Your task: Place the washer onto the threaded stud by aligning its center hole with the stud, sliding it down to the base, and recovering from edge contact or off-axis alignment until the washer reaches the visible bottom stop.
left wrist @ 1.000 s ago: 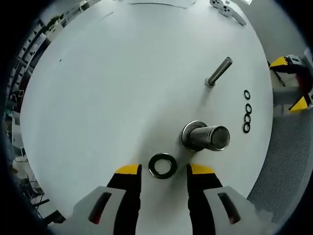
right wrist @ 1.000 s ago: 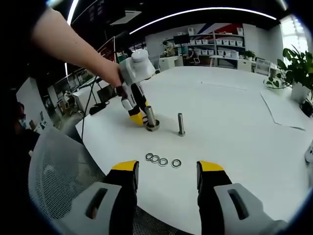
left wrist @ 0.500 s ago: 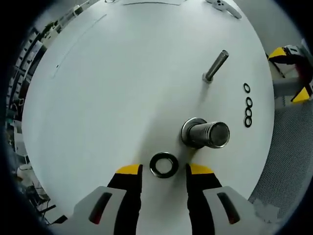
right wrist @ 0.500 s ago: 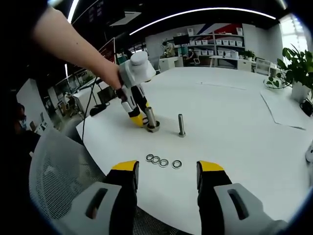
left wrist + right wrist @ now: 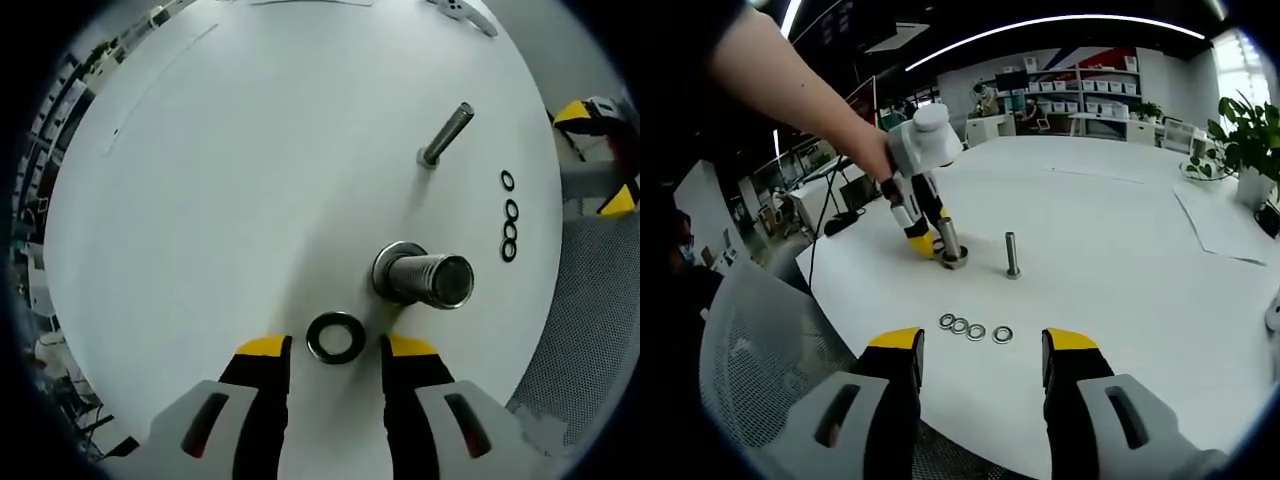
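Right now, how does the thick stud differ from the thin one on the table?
The thick stud is much wider than the thin stud. The thick stud stands on a broad round base flange, while the thin stud shows only a small foot. The thick stud stands close to the left gripper and the big washer; the thin stud stands farther off. Both are metal and stand upright on the white table.

No legible text, label, brand, number or sign was found in either view. The shelving (image 5: 1080, 88) at the upper centre of the right gripper view carries boxes whose markings are too small and blurred to read. The red and blue wall panel (image 5: 1095, 60) above it shows no readable characters.
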`<state>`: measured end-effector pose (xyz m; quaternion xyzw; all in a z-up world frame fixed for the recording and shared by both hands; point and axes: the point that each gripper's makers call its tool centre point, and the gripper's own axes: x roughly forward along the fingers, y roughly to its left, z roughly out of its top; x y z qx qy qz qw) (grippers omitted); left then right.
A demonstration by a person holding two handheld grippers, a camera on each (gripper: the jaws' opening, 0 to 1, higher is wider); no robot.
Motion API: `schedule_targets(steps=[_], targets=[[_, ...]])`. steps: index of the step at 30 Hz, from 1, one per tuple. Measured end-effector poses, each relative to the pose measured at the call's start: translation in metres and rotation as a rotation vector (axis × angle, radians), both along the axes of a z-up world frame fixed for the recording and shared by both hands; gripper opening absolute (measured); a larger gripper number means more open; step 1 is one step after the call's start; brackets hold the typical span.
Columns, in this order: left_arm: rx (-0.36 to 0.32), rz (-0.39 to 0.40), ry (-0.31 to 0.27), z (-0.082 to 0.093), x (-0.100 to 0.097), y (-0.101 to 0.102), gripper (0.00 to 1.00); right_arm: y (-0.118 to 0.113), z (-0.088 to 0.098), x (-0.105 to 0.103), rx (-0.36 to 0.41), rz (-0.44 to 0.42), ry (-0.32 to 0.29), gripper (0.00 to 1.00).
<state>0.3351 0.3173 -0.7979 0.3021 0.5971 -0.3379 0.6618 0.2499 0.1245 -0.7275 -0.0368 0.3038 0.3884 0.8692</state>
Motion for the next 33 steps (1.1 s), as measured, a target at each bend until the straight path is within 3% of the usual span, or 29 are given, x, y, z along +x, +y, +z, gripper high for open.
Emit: schedule_targets(steps=[33], targets=[[0.033, 0.014, 0.024, -0.0001, 0.0014, 0.0008, 0.33, -0.0004, 0.0005, 0.0009, 0.002, -0.006, -0.002, 0.49]])
